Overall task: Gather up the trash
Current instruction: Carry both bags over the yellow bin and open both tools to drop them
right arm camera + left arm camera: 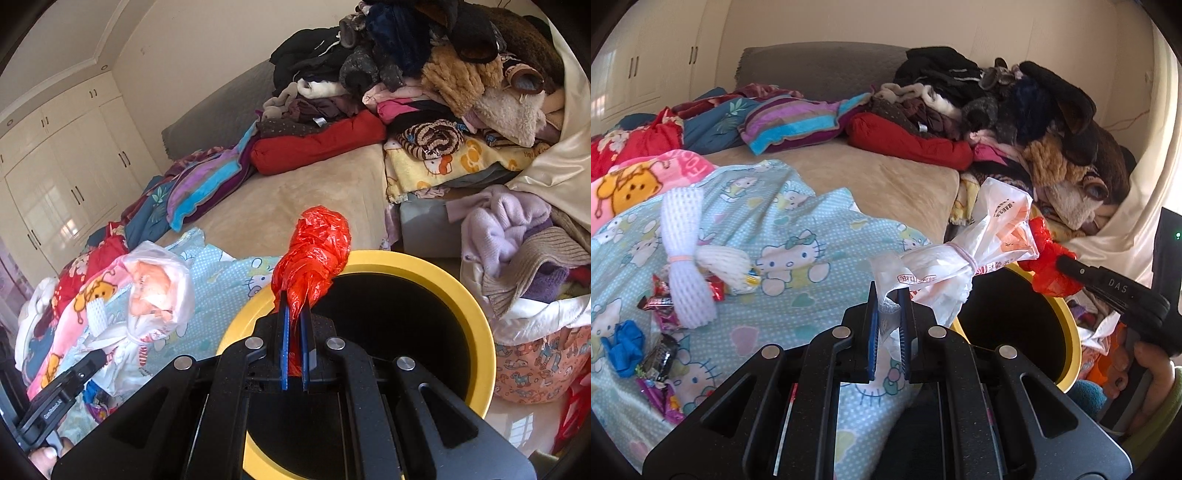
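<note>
Left wrist view: left gripper [888,295] has jaws clamped on the neck of a white plastic bag [964,254], tied w/ a band approx mid-length. Bag's long axis runs from the jaws up and to the right, loose puffed end pointing at the clothes pile [1015,110] on the far right of the bed [894,173]. It hangs over the bed's near right edge, just above the rim of the yellow bin [1067,343] w/ black inside, which stands beside the bed.

Right wrist view: right gripper [294,306] has jaws pinched tight on a red plastic bag [314,251]. That bag stands nearly upright, long axis pointing up and slightly right, its lower part over the bin's near-left rim, right at the opening.

More trash on the blue cartoon-print blanket [798,229] at the bed's near left: white foam netting [689,254] bound w/ a band, candy wrappers [661,306], a crumpled blue scrap [624,343]. Striped blanket [790,123] and red pillow [912,142] lie toward the headboard. A basket of laundry [535,325] sits right of the bin, touching or nearly so; can't tell which. Nothing lies between either bag and the bin's mouth.
</note>
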